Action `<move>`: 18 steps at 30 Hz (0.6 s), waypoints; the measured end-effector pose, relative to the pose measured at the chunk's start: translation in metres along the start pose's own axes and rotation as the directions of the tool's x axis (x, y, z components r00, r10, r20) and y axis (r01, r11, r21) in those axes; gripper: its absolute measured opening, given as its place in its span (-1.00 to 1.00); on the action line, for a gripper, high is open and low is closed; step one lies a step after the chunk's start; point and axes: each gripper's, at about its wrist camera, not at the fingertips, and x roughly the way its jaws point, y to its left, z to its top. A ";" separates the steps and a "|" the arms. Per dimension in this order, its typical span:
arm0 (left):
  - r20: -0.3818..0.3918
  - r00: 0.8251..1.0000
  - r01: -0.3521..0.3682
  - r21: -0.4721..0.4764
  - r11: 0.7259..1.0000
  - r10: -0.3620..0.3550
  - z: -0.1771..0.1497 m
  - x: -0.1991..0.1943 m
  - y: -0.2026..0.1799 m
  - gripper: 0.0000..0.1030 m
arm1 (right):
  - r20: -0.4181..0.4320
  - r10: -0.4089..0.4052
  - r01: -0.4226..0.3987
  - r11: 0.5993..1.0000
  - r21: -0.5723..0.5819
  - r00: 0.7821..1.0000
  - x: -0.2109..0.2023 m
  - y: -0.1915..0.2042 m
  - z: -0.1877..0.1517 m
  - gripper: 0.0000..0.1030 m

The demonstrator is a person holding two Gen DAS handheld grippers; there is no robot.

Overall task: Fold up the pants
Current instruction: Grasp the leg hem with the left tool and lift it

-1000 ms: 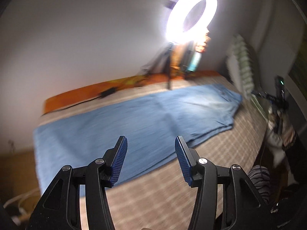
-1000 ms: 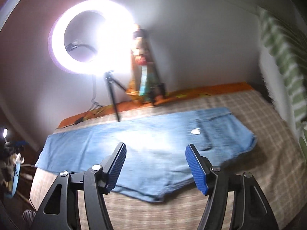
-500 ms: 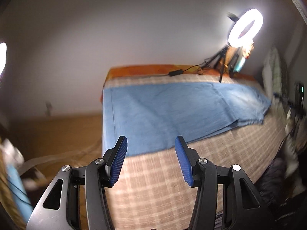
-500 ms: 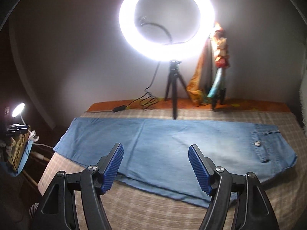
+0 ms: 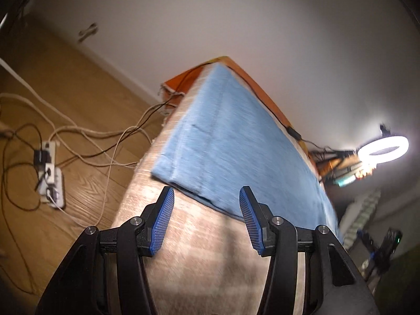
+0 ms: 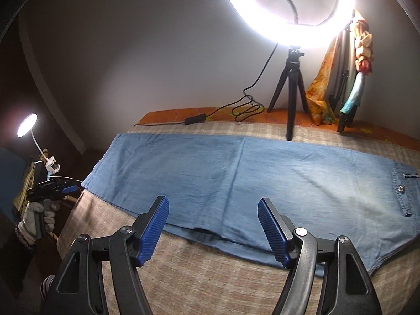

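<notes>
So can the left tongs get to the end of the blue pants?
Probably yes: the open left tongs hover just short of the blue denim pants' hem, with only bare checked bedcover between.

each tool [image 5: 206,219] has black arms, silver screws, ribbed blue pads [image 6: 152,232]; a grey glove [image 6: 34,216].

We see our left gripper [image 5: 206,219] with its blue pads [image 5: 162,221] apart and nothing between them. It hangs over a bed with a checked cover [image 5: 199,270]. Blue pants [image 5: 236,147] lie flat on the bed, and the leg end is just past the pads. The picture is tilted and a bit blurry. A ring light [image 5: 382,150] glows at the right. On the wood floor [image 5: 86,84] at the left sit a power strip [image 5: 51,176] and tangled cables [image 5: 86,136].
</notes>
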 end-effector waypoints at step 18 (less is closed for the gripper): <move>0.181 0.982 -0.046 -0.020 0.999 0.049 0.003 0.016 0.000 -0.43 | -0.069 0.103 -0.109 0.990 -0.090 0.992 0.066 0.084 0.025 0.42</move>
